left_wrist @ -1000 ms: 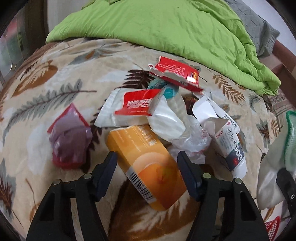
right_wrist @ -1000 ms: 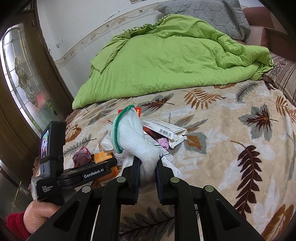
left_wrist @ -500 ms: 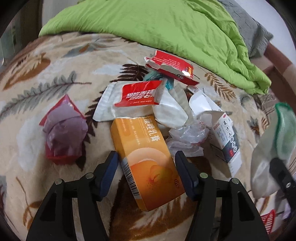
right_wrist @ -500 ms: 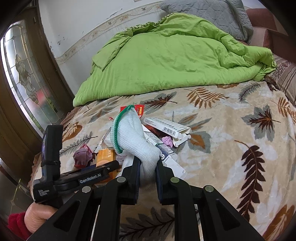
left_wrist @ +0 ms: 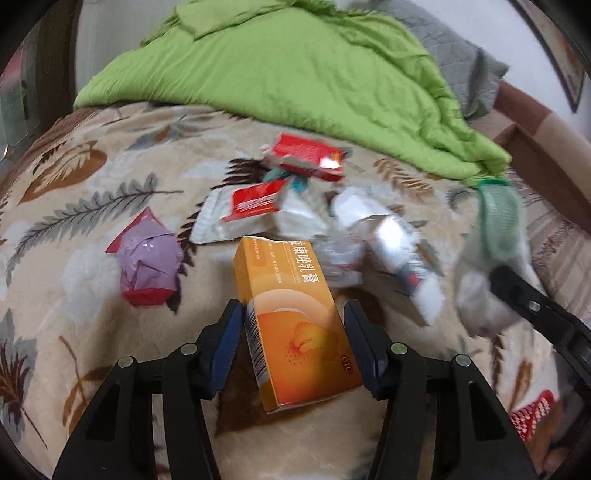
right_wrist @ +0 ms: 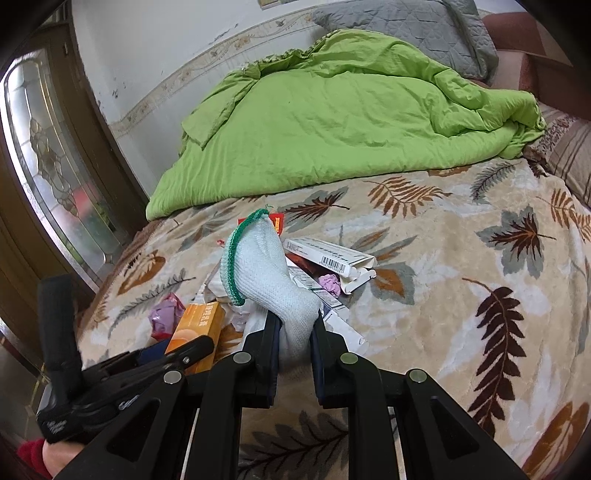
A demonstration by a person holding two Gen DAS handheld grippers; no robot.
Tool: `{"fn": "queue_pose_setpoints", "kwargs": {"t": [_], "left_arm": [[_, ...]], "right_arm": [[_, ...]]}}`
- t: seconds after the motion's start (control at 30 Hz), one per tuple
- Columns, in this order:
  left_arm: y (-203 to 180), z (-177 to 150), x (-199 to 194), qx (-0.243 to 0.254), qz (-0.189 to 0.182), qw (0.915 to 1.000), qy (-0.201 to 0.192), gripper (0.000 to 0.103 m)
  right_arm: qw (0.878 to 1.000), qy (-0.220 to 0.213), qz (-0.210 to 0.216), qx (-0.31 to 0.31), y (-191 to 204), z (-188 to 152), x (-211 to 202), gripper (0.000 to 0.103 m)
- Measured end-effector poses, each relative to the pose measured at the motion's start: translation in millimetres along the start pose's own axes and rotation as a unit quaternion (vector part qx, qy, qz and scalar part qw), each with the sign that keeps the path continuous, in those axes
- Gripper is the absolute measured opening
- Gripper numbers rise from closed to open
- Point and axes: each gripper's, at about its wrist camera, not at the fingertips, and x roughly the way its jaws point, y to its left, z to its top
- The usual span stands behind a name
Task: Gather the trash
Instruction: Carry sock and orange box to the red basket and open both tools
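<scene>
An orange medicine box point(left_wrist: 295, 317) lies on the leaf-patterned blanket point(left_wrist: 74, 302), and my left gripper point(left_wrist: 293, 314) is open with a finger on each side of it; the box also shows in the right wrist view point(right_wrist: 197, 328). My right gripper point(right_wrist: 293, 325) is shut on a white knitted glove with a green cuff point(right_wrist: 266, 273), which also shows in the left wrist view point(left_wrist: 495, 236). Behind the box lies a pile of trash: a red and white packet point(left_wrist: 243, 210), a red box point(left_wrist: 306, 155), crumpled plastic point(left_wrist: 340, 258) and a white carton point(left_wrist: 402, 251).
A crumpled purple and red wrapper point(left_wrist: 147, 262) lies left of the box. A green duvet point(right_wrist: 332, 122) and grey pillow point(right_wrist: 406, 33) fill the far side of the bed. An open white carton point(right_wrist: 332, 258) lies beyond the glove. A wooden door with glass point(right_wrist: 48, 177) stands at the left.
My left gripper has moved forward over the orange box, so its fingers now flank the box more closely. The right gripper with the glove has shifted slightly.
</scene>
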Motion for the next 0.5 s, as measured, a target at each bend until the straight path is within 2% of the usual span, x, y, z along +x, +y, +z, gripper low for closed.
{"fn": "queue_pose_setpoints", "kwargs": {"t": [0.13,0.3,0.4,0.5], "left_arm": [[-17.8,-2.7,-21.8,0.024,-0.031,0.9991,-0.017,0.055],[-56.0,-7.2,-46.3,0.070,-0.088,0.9933,-0.027,0.055],[-92.1,-14.4,-61.4,0.109,-0.133,0.9846,-0.029,0.055],[-135.9,-28.0,-76.8,0.152,-0.189,0.9700,-0.023,0.055]], "right_arm": [[0.999,-0.009,0.013,0.030,-13.3,-3.4,-23.7,0.016],[0.997,-0.033,0.017,0.067,-43.6,-16.4,-86.0,0.016],[0.996,-0.044,-0.004,0.081,-66.8,-29.5,-130.8,0.016],[0.992,-0.052,-0.039,0.107,-96.0,-50.7,-178.8,0.016]]}}
